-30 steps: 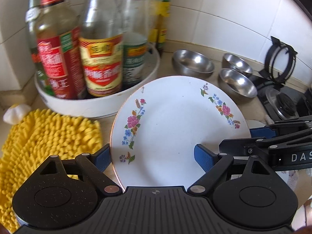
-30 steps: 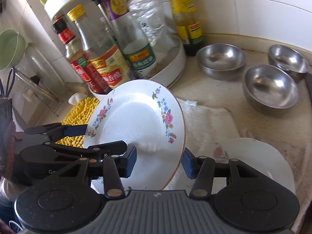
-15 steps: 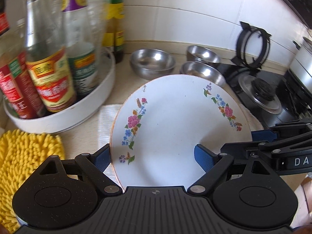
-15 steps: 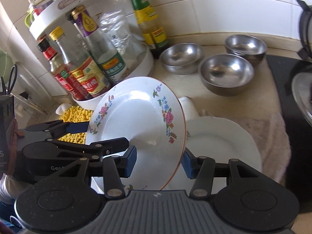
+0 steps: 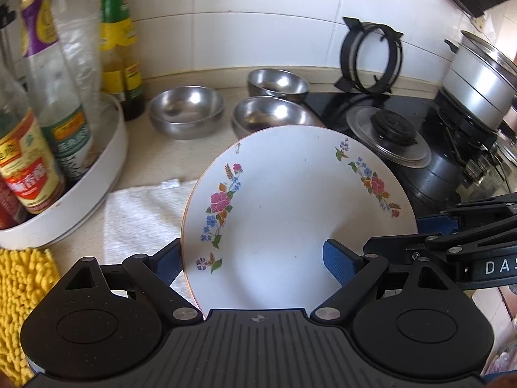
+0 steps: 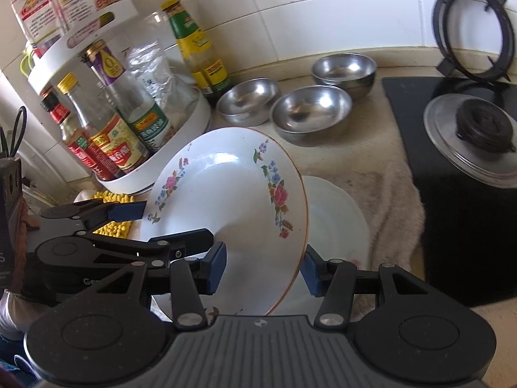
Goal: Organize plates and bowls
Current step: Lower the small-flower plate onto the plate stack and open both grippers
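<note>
- Since the earlier frame both my grippers and the floral plate (image 5: 290, 213) have travelled together along the counter – the bottle rack (image 5: 80, 174) has slid off to the left in the left wrist view, and the steel bowls (image 5: 186, 111) and the stove burner (image 5: 389, 132) now fill the background.
- Left gripper (image 5: 252, 260): jaws stand wide, one blue pad behind the plate's left rim, the other in front of its face. Whether they actually pinch it, I cannot tell.
- Right gripper (image 6: 263, 266): jaws partly closed – one pad on the face, one at the right rim. It looks like a bracing hold; firm contact is not clear.
- Plate position: tilted up off the counter between the two grippers, above the plain white plate (image 6: 336, 213) that lies on the cloth (image 6: 387, 194).
- Handling judgement: glazed ceramic, so stiff, fairly heavy, slick under rubber pads, and it chips on impact.
- Best hold is at the rim, on opposite sides, pads bearing on both faces.
- Lower it slowly onto the white plate, since a slip would knock china against china.
</note>
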`<state>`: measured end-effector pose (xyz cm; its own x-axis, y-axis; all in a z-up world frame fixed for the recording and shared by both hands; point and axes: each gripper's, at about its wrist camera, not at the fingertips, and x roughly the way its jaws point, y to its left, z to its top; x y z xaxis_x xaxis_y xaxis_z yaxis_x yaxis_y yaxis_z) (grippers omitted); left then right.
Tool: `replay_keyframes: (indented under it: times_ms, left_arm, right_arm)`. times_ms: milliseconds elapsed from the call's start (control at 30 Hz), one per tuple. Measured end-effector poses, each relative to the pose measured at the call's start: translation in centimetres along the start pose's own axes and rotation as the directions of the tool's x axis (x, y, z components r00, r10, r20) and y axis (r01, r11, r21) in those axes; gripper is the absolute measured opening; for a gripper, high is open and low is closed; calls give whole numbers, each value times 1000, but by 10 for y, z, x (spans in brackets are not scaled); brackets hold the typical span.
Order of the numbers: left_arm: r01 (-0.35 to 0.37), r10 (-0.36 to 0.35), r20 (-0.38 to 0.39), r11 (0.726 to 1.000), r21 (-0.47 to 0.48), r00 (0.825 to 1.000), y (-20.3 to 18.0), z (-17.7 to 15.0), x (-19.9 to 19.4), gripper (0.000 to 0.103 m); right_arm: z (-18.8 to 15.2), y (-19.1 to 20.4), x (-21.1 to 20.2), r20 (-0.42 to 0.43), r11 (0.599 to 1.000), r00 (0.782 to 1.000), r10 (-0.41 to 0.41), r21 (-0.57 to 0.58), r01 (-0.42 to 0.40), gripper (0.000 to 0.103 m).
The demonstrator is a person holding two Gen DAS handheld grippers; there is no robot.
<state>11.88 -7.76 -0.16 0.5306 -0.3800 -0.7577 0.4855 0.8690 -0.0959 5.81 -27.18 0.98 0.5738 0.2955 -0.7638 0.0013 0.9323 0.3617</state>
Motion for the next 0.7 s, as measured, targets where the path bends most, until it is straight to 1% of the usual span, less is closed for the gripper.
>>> replay_keyframes:
  times_ms: [267, 467, 700]
  left_arm:
    - [27, -27, -17, 999, 46, 999, -23, 0, 9, 93]
    - [41, -38, -38, 997, 66, 999, -34, -1, 16, 94]
    - [30, -26, -56, 997, 68, 998, -38, -4, 22, 94]
  right_arm:
    - [-10, -17, -9, 3, 999, 1000, -26, 48, 26, 60]
    - [-14, -26, -11, -2, 997, 1000, -29, 70, 29, 60]
    - [-19, -29, -4, -37, 997, 999, -15, 70, 18, 60]
